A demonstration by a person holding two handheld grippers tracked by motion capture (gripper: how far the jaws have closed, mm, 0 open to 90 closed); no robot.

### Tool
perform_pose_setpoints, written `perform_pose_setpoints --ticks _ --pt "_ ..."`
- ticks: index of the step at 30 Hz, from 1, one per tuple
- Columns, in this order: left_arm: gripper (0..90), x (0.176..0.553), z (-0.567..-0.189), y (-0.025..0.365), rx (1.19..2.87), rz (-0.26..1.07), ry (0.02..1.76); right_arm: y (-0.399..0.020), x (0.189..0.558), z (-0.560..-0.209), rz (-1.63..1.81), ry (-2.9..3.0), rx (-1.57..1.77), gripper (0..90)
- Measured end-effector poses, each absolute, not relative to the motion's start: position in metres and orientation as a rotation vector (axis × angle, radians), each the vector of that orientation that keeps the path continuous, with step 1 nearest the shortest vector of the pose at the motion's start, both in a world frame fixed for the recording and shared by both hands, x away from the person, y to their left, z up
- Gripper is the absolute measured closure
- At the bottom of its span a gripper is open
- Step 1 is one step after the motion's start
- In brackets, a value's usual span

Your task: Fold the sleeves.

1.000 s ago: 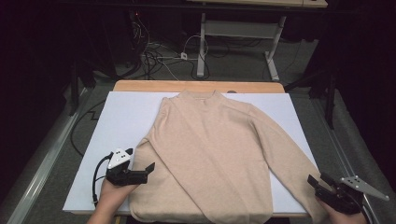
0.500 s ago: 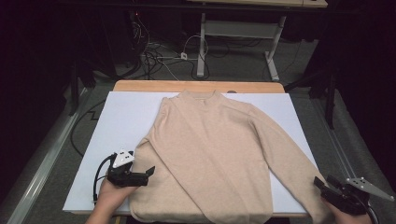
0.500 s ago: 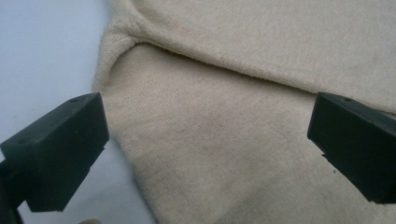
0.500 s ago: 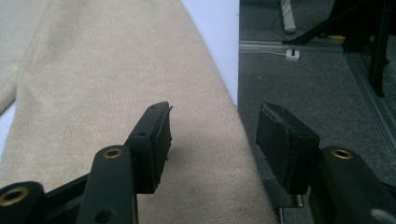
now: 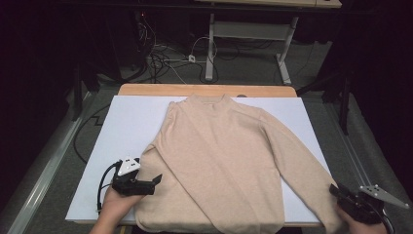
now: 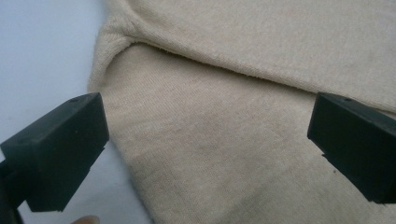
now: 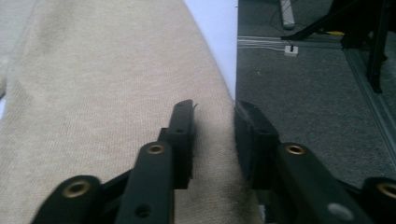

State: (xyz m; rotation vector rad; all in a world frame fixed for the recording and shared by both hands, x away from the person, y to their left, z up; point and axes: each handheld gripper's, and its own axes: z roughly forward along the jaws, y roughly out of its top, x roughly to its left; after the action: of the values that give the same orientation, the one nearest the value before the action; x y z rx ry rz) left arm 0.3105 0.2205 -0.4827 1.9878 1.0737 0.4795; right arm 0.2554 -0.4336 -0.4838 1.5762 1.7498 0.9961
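The right claw (image 5: 341, 195) has just been closing, and now its jaws are pinched in on the cuff end of the sweater's right sleeve (image 5: 297, 161) at the near right corner of the surface (image 5: 126, 122). In the right gripper view the two black jaws stand close together with a ridge of beige knit between them, right at the sleeve's outer edge; the pads look to be pressing on the fabric. Compared with a second ago, that claw has slid slightly lower and further in on the sleeve end.

The left claw (image 5: 146, 184) sits wide open by the sweater's (image 5: 219, 165) lower left side, much as it did a moment back. In the left gripper view (image 6: 205, 154) its jaws stand well apart with the folded-in left sleeve and body fabric lying between them, nothing gripped.

The sweater lies flat, front up, in the middle of the white surface, collar away from the person, hem at the near edge.

My read: the right side now has its grip for a fold, and the left still needs to bite.

Writing or labels: none readable on the sweater, claws or surface.
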Motion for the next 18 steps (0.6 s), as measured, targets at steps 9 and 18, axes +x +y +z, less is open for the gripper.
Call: perform_pose_setpoints --ticks 9,18 --pt "0.0 0.309 -0.482 0.219 1.973 0.47 1.067 -0.436 0.256 -0.482 1.009 1.773 1.557 87.4" --pt "0.0 0.306 -0.479 0.221 1.971 0.445 1.072 -0.417 0.253 -0.47 1.069 1.783 1.472 87.7"
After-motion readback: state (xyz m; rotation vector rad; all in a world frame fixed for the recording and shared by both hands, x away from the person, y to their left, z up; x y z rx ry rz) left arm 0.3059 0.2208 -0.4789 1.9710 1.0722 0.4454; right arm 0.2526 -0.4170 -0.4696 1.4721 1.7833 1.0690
